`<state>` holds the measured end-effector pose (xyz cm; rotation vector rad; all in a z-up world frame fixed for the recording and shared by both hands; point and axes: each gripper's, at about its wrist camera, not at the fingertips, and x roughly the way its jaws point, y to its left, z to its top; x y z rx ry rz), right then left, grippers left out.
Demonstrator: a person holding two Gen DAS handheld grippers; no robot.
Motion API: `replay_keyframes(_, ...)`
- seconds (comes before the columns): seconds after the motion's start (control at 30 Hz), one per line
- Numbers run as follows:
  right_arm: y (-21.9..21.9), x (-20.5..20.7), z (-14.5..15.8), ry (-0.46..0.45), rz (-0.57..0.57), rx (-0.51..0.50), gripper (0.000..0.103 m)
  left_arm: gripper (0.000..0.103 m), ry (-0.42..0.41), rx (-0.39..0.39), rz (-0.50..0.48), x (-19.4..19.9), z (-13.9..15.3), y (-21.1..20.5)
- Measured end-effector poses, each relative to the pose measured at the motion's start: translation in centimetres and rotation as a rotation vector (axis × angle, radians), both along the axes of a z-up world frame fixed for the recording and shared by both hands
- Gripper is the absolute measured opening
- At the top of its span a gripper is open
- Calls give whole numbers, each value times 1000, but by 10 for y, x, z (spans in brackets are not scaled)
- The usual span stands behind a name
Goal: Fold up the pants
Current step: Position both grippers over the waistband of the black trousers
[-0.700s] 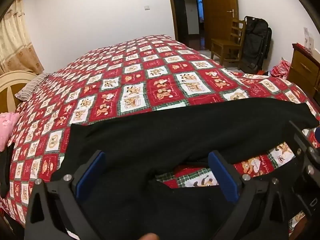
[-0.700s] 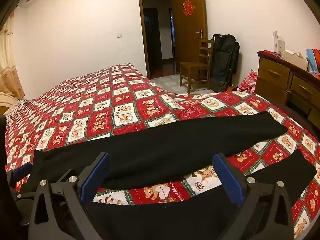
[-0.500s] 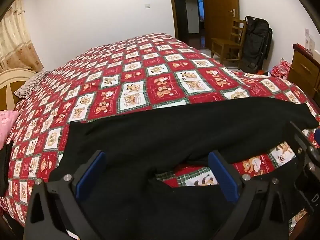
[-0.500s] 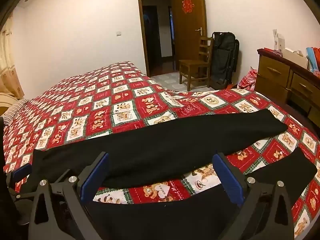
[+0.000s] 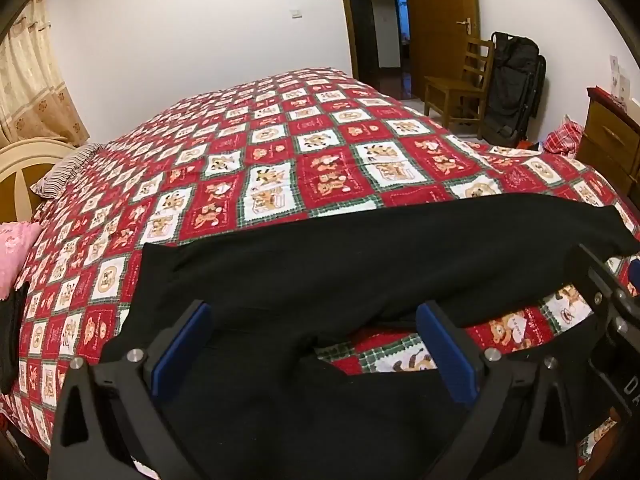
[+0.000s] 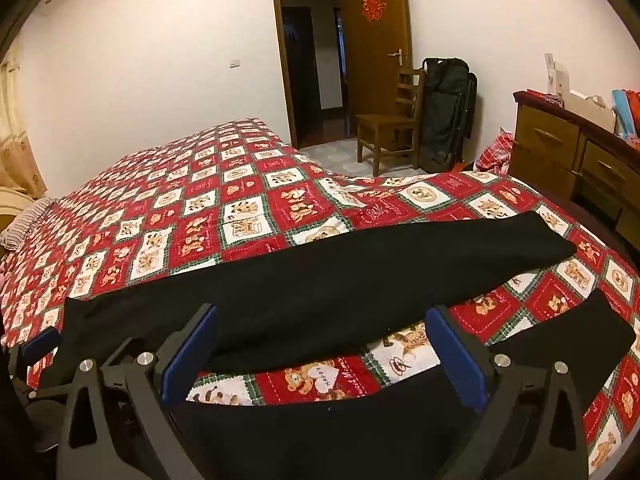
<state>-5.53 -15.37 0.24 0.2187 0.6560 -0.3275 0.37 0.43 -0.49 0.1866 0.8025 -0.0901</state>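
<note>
Writing: on the quilt (image 6: pixel 280 216) one patch just in front of my right gripper (image 6: pixel 322 354) shows a heart with "HAPPY" on it; the script beside it is too small for me to read. A red paper-cut character (image 6: pixel 373 6) hangs on the open wooden door (image 6: pixel 376 60).
Quilt: red, white and green patchwork with bear pictures, covering the whole bed; it is my landmark for everything else.
Pants: the black pants (image 5: pixel 360 264) lie flat on the near part of the quilt, waist toward the pillow (image 5: pixel 64 172) end, legs running toward the dresser (image 6: pixel 560 148) end.
Pants look: plain black, soft, no print that I can see; the two legs part in a narrow V, with a strip of quilt showing between them; the far leg ends in a straight hem (image 6: pixel 560 240).
Edges: the near leg runs along the near edge of the quilt, under both my grippers; the far leg's hem sits close to the quilt's dresser-side edge.
Open room: the far half of the quilt, beyond the pants, is bare patchwork.
Left gripper (image 5: pixel 312 342): jaws spread wide over the crotch of the pants, pinching nothing.
Right gripper: jaws spread wide over the gap between the legs, pinching nothing.
Beyond the quilt: wooden chair (image 6: pixel 390 120) and black bag (image 6: pixel 448 108) by the door.
</note>
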Motion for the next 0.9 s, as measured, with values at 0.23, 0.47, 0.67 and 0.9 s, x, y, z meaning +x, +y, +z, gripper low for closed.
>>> replay_keyframes(0.23,0,0,0,0,0,0,102,103,-2,-7,0,-1,0,2)
replay_keyframes(0.47,1,0,0,1,0,-1,102,103,-1,-6,2,-1,0,2)
replay_keyframes(0.67,1,-1,0,1,0,-1,102,103,-3,-6,1,-2,0,2)
replay_keyframes(0.9,0,0,0,1,1,-1,102,103,-1,-7,1,-2,-1,2)
